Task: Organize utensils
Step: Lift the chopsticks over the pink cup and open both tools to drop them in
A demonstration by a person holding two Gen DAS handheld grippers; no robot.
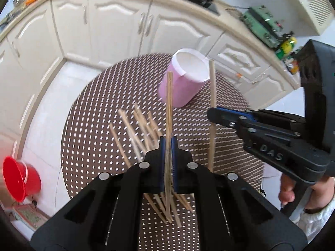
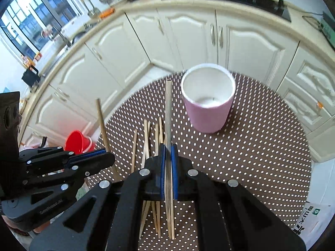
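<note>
Both grippers hang above a round brown table with white dots (image 2: 251, 146). My left gripper (image 1: 168, 144) is shut on a wooden chopstick (image 1: 169, 104) that points up toward the pink cup (image 1: 184, 79). My right gripper (image 2: 168, 148) is shut on another chopstick (image 2: 168, 108), which stands just left of the empty, white-lined pink cup (image 2: 207, 102). Each gripper shows in the other's view: the right gripper (image 1: 212, 115) with its stick (image 1: 212, 83), and the left gripper (image 2: 108, 156) with its stick (image 2: 101, 117). Several loose chopsticks (image 2: 146, 138) lie scattered on the table below.
White kitchen cabinets (image 2: 188, 37) curve behind the table under a countertop. A red bucket (image 1: 21, 179) stands on the floor to the left. A white printed bag (image 2: 312, 219) lies at the table's right edge. A person's hand (image 1: 286, 192) holds the right gripper's handle.
</note>
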